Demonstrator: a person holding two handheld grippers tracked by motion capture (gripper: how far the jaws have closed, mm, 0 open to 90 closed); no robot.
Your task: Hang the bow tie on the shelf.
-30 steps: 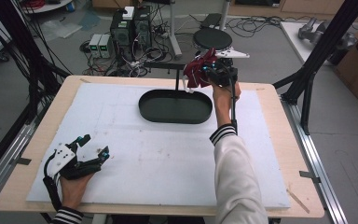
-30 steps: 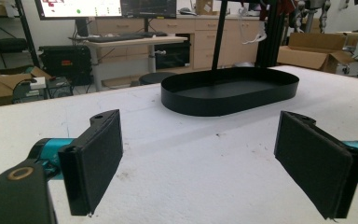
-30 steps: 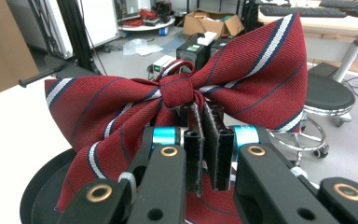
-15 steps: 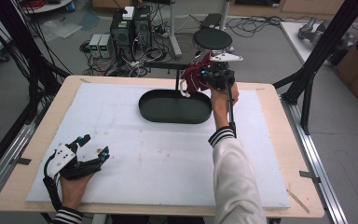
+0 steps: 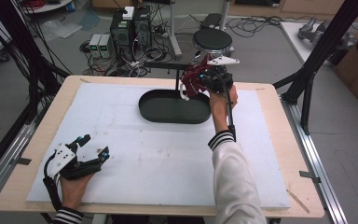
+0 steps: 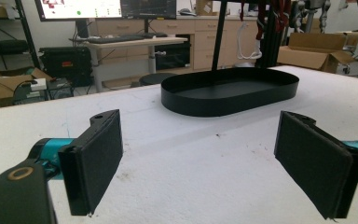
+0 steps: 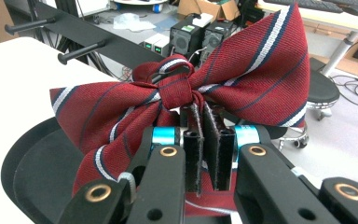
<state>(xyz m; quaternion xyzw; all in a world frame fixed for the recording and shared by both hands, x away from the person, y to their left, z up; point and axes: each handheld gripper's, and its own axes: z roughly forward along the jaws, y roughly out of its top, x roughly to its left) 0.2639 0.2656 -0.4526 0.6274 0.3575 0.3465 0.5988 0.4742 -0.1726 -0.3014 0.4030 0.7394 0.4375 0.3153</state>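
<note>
Pinching red striped bow tie (image 7: 186, 100) at its knot, right gripper (image 7: 204, 140) jaws pressed together

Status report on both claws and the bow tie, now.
Right claw shut on red striped bow tie, held above black tray's far rim. Left claw open, resting on the white mat. Black peg rail close ahead.

The high view looks forward and down from above the person's near side, taking in the whole counter (image 5: 121, 140) with the black tray (image 5: 175, 107) at its far middle. The left gripper view sits low at the near left, facing across the counter between its own left tongs (image 6: 214, 158) toward that same tray (image 6: 228, 91). The right gripper view rides close behind the right tongs (image 7: 204, 140) above the tray (image 7: 32, 182), facing the far edge.
</note>
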